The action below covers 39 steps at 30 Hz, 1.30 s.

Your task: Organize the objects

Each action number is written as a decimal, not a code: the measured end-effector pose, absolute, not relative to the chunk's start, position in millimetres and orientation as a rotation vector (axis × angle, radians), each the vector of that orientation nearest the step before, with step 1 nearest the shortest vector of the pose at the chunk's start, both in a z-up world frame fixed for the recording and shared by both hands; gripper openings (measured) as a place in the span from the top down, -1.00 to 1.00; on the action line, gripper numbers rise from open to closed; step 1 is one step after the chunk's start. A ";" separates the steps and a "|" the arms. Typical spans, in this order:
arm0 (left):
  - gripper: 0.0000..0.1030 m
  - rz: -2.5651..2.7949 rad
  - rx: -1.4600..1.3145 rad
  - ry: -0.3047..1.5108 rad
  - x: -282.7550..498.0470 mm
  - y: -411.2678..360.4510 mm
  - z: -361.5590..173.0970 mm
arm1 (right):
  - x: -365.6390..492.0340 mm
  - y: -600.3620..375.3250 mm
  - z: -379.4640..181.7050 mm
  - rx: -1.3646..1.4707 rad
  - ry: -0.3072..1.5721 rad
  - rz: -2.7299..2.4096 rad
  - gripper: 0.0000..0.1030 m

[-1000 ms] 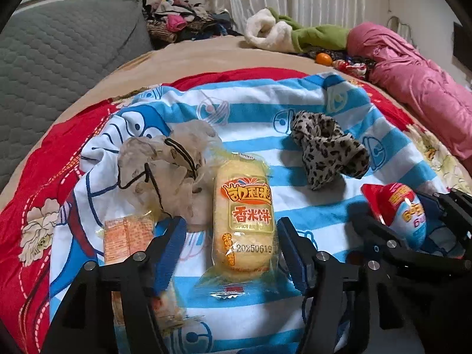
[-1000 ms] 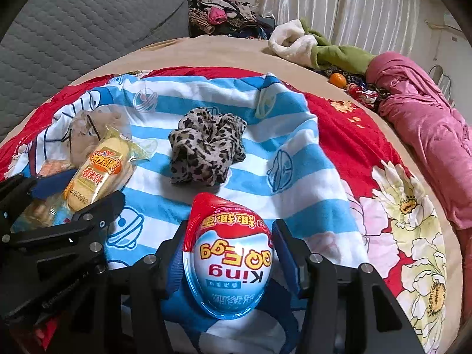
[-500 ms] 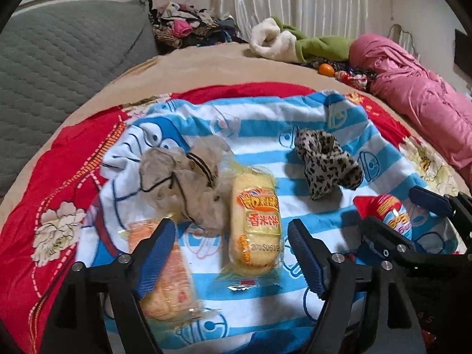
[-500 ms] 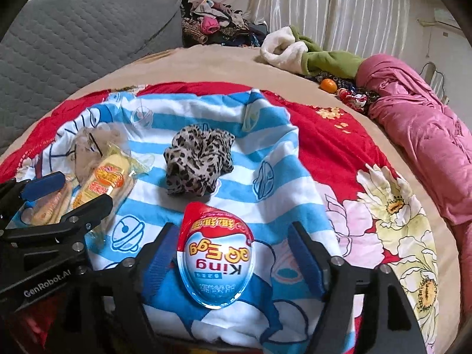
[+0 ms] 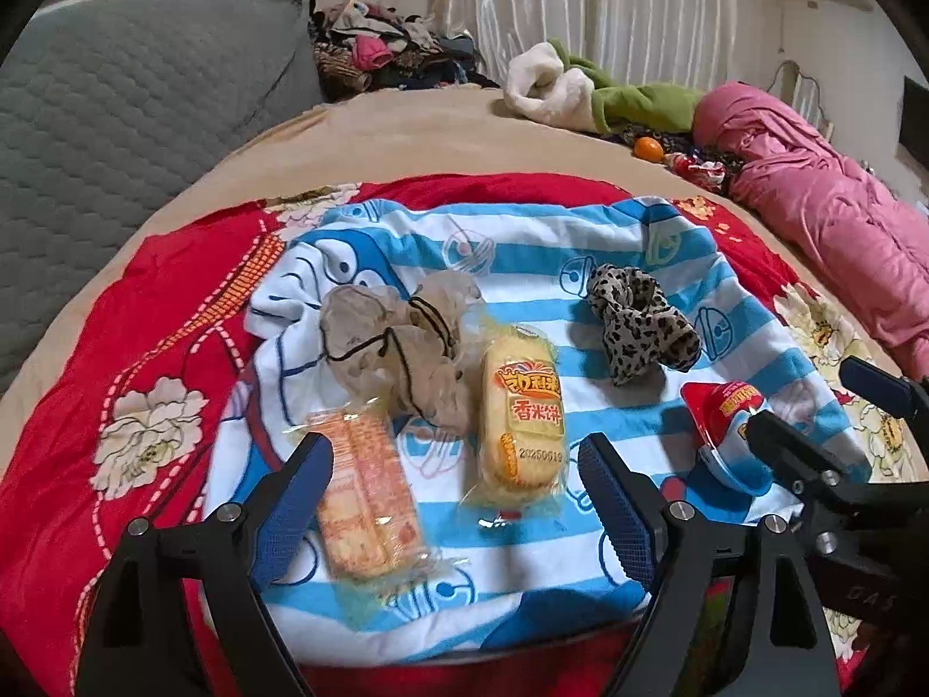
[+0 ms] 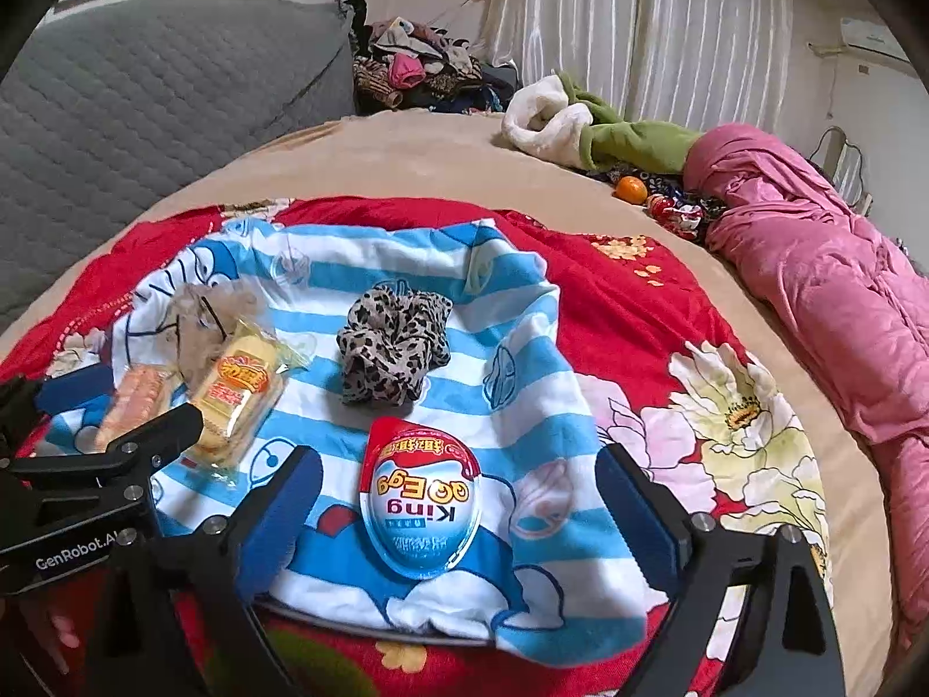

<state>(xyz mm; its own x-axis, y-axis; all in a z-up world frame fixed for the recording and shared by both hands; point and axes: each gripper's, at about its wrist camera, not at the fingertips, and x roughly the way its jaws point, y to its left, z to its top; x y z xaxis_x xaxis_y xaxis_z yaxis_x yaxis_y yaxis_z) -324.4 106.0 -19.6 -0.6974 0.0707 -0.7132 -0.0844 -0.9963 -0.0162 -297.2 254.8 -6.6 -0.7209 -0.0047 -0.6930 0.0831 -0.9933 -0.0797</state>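
Spread over a red flowered bedcover (image 6: 650,313), a blue-and-white striped towel (image 6: 522,383) carries everything. The right gripper (image 6: 458,499) is spread wide, its jaws clear of the toy egg (image 6: 421,502) lying between them near the towel's front edge. The left gripper (image 5: 456,485) is also spread, framing a cracker pack (image 5: 366,499) and a rice cake pack (image 5: 525,415). A leopard scrunchie (image 6: 392,348) sits mid-towel, with bare stripes around it. A beige scrunchie (image 5: 400,342) touches the rice cake pack's far end.
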 end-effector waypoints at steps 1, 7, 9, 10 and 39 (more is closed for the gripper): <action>-0.75 2.823 -1.180 0.021 -322.0 104.5 -18.0 | -294.9 255.7 -4.9 1.150 0.156 -2.869 -0.90; -0.99 2.840 -1.152 0.000 -309.2 97.7 -5.6 | -283.1 260.0 3.8 1.133 0.092 -2.863 -0.98; -0.99 2.845 -1.144 0.013 -305.4 97.1 -1.3 | -279.0 260.3 7.6 1.126 0.079 -2.860 -0.97; -0.99 2.842 -1.144 0.009 -303.1 96.2 1.0 | -277.5 260.4 9.0 1.124 0.076 -2.860 -0.98; -1.00 2.991 -0.924 -0.053 -227.3 68.8 92.2 | -197.2 238.7 111.2 0.792 0.101 -2.924 -0.98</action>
<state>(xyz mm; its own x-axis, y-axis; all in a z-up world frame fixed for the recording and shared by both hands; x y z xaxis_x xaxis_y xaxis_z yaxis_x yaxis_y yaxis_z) -227.3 68.8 92.2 -0.8258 0.0198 -0.5636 0.0002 -0.9994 -0.0354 -197.2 238.7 111.2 -0.8576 -0.0893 -0.5064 0.1242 -0.9916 -0.0354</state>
